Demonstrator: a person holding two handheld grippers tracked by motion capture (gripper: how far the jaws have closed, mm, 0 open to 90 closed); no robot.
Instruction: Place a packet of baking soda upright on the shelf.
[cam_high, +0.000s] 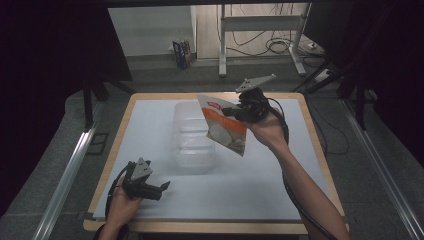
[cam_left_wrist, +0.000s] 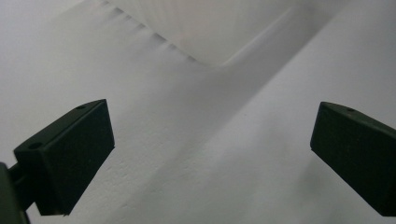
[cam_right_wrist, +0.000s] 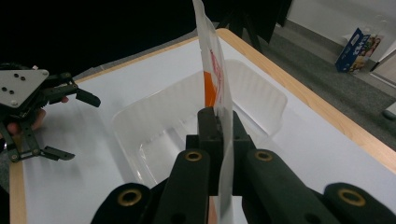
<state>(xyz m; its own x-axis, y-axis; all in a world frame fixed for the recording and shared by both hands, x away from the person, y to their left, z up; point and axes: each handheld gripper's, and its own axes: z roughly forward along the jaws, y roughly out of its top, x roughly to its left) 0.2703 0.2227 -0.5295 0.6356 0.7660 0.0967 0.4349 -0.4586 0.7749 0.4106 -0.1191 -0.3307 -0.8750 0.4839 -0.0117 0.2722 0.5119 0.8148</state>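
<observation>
right tool (cam_high: 239, 111) raised above clear tray (cam_high: 192, 137), clamped on pouch (cam_high: 225, 127) edge, forearm angled up | left tool (cam_high: 159, 189) jaws apart, low on bench (cam_high: 250, 195) near tray

I see a glossy orange-and-white plastic pouch (cam_high: 225, 127) pinched in my right gripper (cam_right_wrist: 223, 125), whose jaws are matt black plastic with brass-coloured rivets. The clear bin (cam_high: 192, 140) looks like thin, ribbed, frosted plastic. A smooth matt white sheet (cam_high: 240, 185) covers the table, edged in pale wood (cam_high: 320, 150).
</observation>
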